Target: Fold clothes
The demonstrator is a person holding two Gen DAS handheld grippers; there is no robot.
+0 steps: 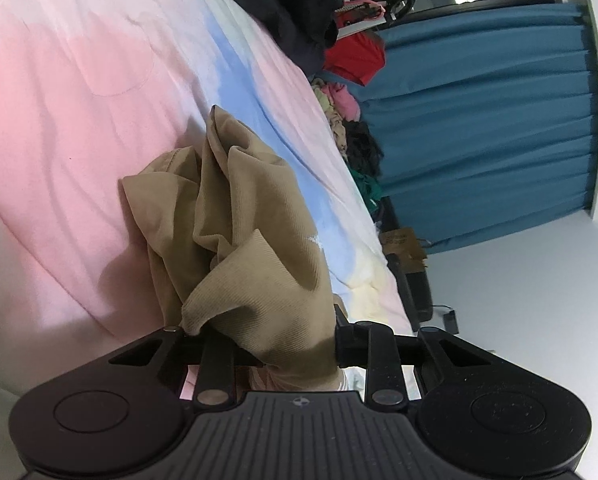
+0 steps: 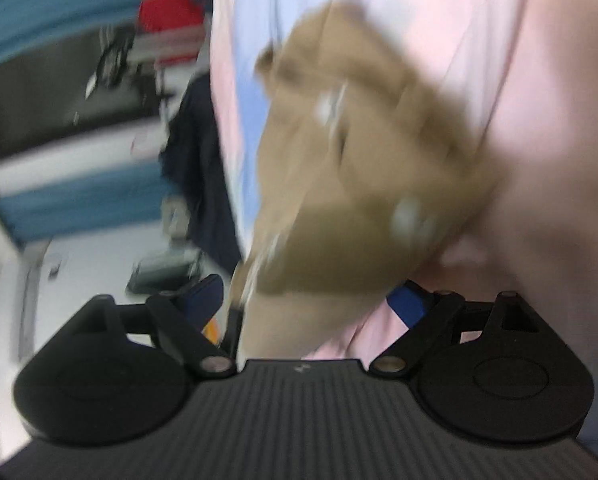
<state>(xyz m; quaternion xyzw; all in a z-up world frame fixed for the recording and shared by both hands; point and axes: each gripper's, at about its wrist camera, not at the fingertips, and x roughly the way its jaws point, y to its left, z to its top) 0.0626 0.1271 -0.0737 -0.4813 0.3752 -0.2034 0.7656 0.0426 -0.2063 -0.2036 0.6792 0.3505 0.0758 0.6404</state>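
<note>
Left wrist view: the left tool (image 1: 265,344) is clenched on a bunched fold of the tan garment (image 1: 239,216), with cloth filling the gap between its jaws and spilling over them.
Garment's place: it lies crumpled on the bed (image 1: 79,100), on a pink and pale blue cover, rising in soft peaks from the tool toward the middle of the bed.
Far side of the bed: a dark pile of clothes (image 1: 299,12) sits near the edge, with a red item (image 1: 355,60) just beyond it and a blue curtain (image 1: 479,120) behind.
Right wrist view: heavily blurred; the right tool (image 2: 311,300) stands released, jaws spread wide, with the tan garment (image 2: 359,152) hanging or lying just ahead of them and part of it reaching between them. Its pads do not appear to press on the cloth.
Handling, as a judgement: the fabric looks light, soft and limp, with a fine rib. It will sag and slide rather than hold a shape, and it is not fragile.
Where to take hold: a single edge or corner, such as a hem or waistband, not a thick wad. The right tool would best pinch a free corner well apart from the left grip so the cloth can be spread flat.
</note>
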